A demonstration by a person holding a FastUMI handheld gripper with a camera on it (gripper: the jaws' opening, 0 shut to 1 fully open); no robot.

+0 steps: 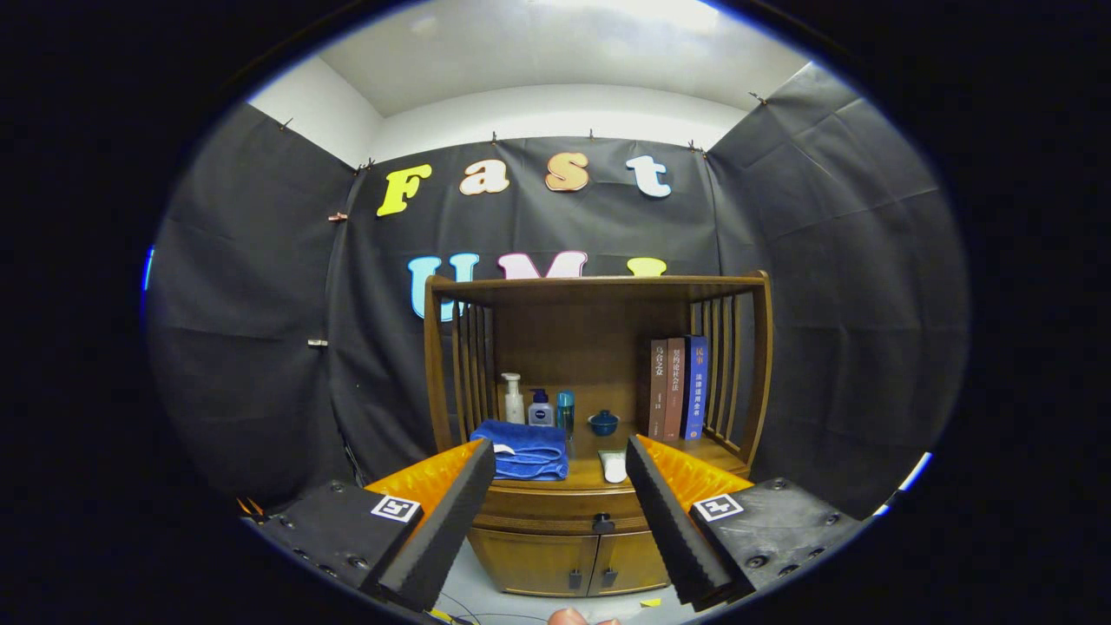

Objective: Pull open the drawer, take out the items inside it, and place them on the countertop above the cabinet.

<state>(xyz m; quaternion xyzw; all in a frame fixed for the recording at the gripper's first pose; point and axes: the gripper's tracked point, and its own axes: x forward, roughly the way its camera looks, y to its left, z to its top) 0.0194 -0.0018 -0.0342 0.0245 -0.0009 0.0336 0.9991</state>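
You are holding the gripper (560, 512) wide open and empty; the drawer knob (603, 523) is sitting between its fingers, ahead at 12 o'clock, not touched.

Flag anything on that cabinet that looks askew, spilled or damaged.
Nothing stands out. The drawer is shut, books and bottles stand upright, the towel lies folded. The gripper hangs ahead of the drawer, fingers open.
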